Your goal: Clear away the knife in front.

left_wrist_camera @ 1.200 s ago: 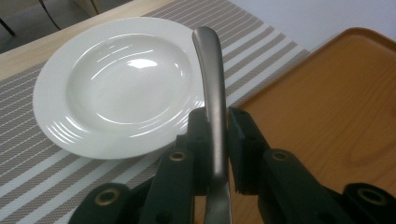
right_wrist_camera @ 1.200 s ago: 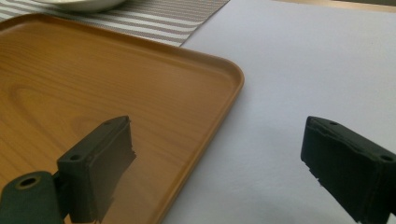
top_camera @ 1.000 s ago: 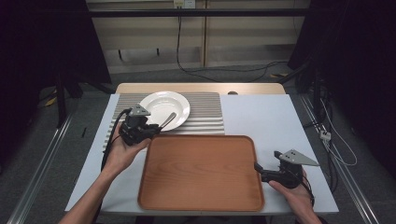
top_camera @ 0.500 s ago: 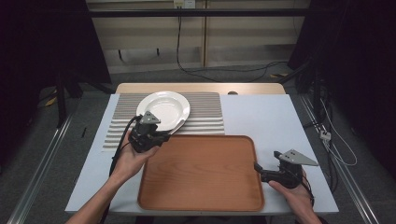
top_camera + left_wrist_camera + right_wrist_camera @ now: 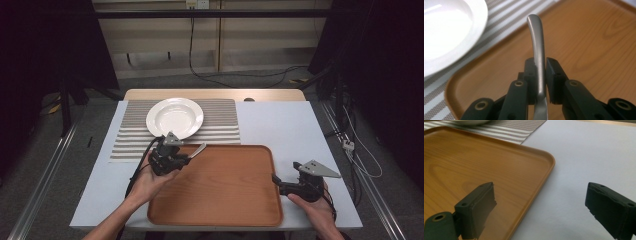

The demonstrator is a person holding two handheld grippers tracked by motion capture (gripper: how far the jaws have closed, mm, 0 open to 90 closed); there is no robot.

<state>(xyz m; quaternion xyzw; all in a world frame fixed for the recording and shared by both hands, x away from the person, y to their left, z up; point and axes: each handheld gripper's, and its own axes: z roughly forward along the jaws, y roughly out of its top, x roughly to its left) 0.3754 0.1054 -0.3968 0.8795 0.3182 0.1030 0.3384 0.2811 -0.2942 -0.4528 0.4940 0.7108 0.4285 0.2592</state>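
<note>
Where dark walls surround it, white table [image 5: 280,130] bears striped mat [image 5: 220,125].

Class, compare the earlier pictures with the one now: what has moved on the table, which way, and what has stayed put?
The left tongs, shut on a metal utensil handle, have drawn back from beside the white plate over the striped mat to the wooden tray's far left corner. The right tongs, open at the tray's right edge, and the plate have stayed put.
</note>
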